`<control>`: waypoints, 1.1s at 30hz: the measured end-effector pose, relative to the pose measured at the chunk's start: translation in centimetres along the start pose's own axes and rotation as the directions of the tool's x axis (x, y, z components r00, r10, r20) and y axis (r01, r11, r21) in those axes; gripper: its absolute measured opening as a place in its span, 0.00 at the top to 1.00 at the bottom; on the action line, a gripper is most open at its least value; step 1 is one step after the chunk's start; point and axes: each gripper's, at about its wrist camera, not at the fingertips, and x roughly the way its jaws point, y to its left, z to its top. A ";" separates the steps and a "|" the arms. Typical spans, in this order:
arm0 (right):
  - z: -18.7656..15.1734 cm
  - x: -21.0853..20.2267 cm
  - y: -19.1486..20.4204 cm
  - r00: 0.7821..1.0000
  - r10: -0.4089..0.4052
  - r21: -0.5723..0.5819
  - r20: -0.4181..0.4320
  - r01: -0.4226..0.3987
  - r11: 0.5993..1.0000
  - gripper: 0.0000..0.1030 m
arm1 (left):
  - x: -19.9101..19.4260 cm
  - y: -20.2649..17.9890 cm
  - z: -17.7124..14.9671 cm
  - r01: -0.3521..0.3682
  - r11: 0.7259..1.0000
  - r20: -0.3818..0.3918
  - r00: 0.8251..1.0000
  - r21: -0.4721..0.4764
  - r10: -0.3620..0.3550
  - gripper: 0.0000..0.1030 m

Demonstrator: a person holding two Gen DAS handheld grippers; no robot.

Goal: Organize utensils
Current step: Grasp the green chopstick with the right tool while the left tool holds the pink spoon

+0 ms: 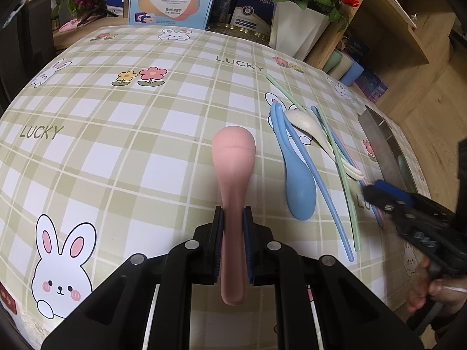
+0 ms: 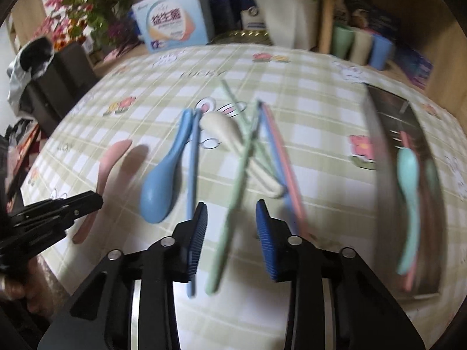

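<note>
Left gripper [image 1: 233,227], jaws narrow, clamped on the handle of the pink spoon [image 1: 232,160]. The spoon's long axis runs along the fingers; its bowl points away from the camera, over the checked tablecloth [image 1: 116,151]. Open cloth lies to the spoon's left and beyond it, up to the boxes and the white flower pot [image 1: 294,32] at the far edge.

Right gripper [image 2: 232,230], jaws partly apart, with the green chopstick [image 2: 233,204] lying between the fingers; no pad visibly presses on it.

The loose pile sits just right of the pink spoon: one blue spoon [image 1: 297,180], bowl toward the camera; one white spoon [image 1: 309,131], bowl away; several chopsticks crossing one another in blue, green and pink, their exact count unclear through blur. All run roughly near-to-far.

The metal tray [image 2: 379,134] lies near the table's right edge, well apart from the pile, holding one teal spoon [image 2: 408,198] and something pink beneath it.
</note>
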 end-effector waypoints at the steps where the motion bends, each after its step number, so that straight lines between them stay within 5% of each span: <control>1: 0.1 0.6 0.2 1.000 -0.001 0.006 -0.011 0.001 1.000 0.72 | 0.0 0.1 0.0 0.000 1.000 0.001 1.000 -0.003 0.000 0.88; 8: 0.5 2.9 -0.7 0.999 -0.026 0.108 -0.041 0.031 0.994 0.81 | -0.1 0.6 0.0 0.006 1.000 0.004 1.000 -0.018 -0.006 0.88; 16: 0.5 3.2 -0.8 0.999 -0.046 0.097 -0.023 0.048 0.994 0.93 | 0.0 0.2 -0.1 0.012 1.000 0.007 1.000 -0.010 -0.012 0.88; 24: -0.5 1.5 -1.7 0.994 0.101 0.199 0.048 -0.108 0.974 0.94 | -0.5 0.0 0.1 0.022 1.000 0.029 0.999 -0.008 -0.022 0.88; 33: -0.9 0.2 -2.6 0.989 0.115 0.223 0.089 -0.132 0.966 0.94 | -0.8 -0.9 0.3 0.023 1.000 0.035 0.999 0.012 -0.023 0.88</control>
